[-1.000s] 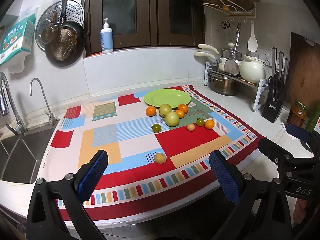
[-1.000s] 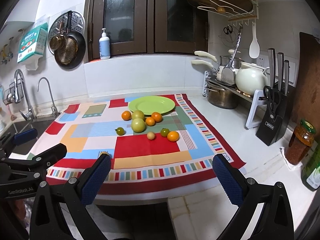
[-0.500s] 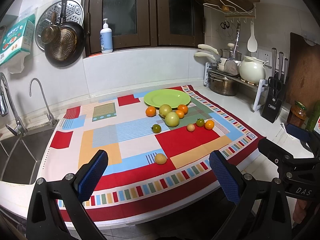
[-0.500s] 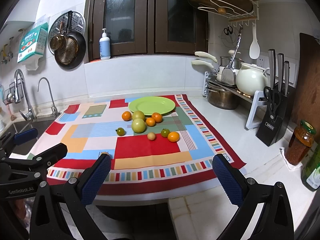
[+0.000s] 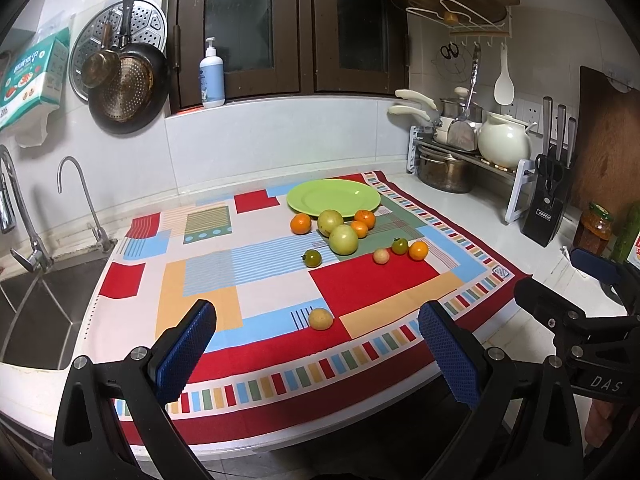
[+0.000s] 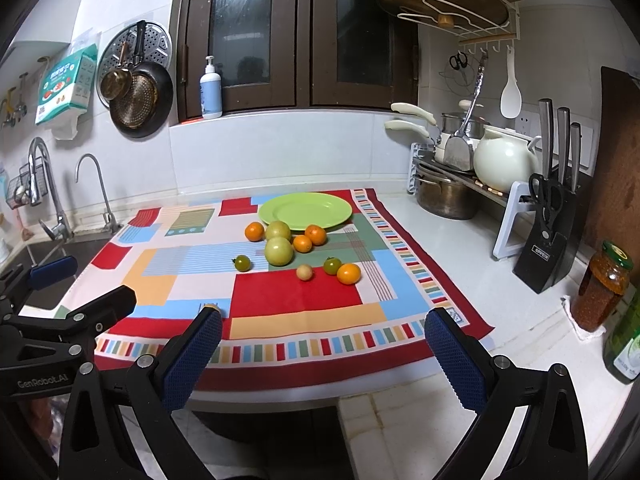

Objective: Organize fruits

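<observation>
Left gripper point(image 5: 314, 354): blue-padded fingers spread wide, holding nothing, poised short of the counter edge.
Right gripper point(image 6: 322, 354): likewise wide and bare.
Small yellow round fruit point(image 5: 320, 318): nearest, at 12 o'clock from the left gripper, likely first pick.
Fruit cluster point(image 5: 343, 239): further at 12 o'clock, loose on the patchwork cloth point(image 5: 208, 272).
Round green plate point(image 5: 333, 201): bare, just behind the cluster, presumably the destination.

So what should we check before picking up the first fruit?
1. Left gripper jaws open, holding nothing: ok.
2. Right gripper jaws open, holding nothing: ok.
3. Green plate has nothing on it: ok.
4. Lone yellow fruit sits nearest the left gripper, apart from the others: ok.
5. Big green fruits touch each other, so they may roll: not ok.
6. Cloth lies flat: ok.
</observation>
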Tool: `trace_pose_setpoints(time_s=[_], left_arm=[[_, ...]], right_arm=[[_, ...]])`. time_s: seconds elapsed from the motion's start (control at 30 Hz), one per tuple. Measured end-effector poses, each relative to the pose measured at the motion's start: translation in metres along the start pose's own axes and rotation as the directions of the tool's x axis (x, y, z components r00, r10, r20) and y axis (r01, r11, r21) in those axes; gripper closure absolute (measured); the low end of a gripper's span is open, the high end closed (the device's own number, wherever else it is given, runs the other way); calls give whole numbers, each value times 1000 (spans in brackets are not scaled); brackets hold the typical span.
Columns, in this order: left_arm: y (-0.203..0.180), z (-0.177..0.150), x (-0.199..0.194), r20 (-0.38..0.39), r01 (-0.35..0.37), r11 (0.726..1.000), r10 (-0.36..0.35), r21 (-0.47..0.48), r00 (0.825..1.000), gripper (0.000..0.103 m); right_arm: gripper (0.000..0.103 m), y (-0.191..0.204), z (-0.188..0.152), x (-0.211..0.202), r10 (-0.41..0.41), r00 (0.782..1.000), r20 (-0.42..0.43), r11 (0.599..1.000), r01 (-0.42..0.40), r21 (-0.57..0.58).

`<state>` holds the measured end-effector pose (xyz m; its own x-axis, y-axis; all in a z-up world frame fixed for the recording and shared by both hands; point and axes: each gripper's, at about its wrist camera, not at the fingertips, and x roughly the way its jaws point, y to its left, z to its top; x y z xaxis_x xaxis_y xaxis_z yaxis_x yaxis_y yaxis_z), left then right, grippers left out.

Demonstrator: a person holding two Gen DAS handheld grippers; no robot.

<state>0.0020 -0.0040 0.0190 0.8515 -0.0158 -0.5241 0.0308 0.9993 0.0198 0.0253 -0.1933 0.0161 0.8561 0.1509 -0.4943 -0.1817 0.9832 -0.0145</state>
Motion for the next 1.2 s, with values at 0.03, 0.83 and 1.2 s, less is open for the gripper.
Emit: trace_pose_setpoints(time_s=[0.03, 0.83, 1.2], left_arm=[[0, 0, 1, -1, 2, 1000, -2, 0, 1000, 0], [4, -5, 43, -41, -6, 1000, 7, 29, 999, 8], [4, -11, 108, -156, -3, 1000, 6, 18, 988, 22]], right_arm=[[1, 0, 0, 0, 1, 1000, 0, 1000, -1, 1], [4, 6, 6, 43, 44, 998, -47, 998, -46, -51], [20, 9, 10, 117, 111, 983, -146, 992, -119, -44]])
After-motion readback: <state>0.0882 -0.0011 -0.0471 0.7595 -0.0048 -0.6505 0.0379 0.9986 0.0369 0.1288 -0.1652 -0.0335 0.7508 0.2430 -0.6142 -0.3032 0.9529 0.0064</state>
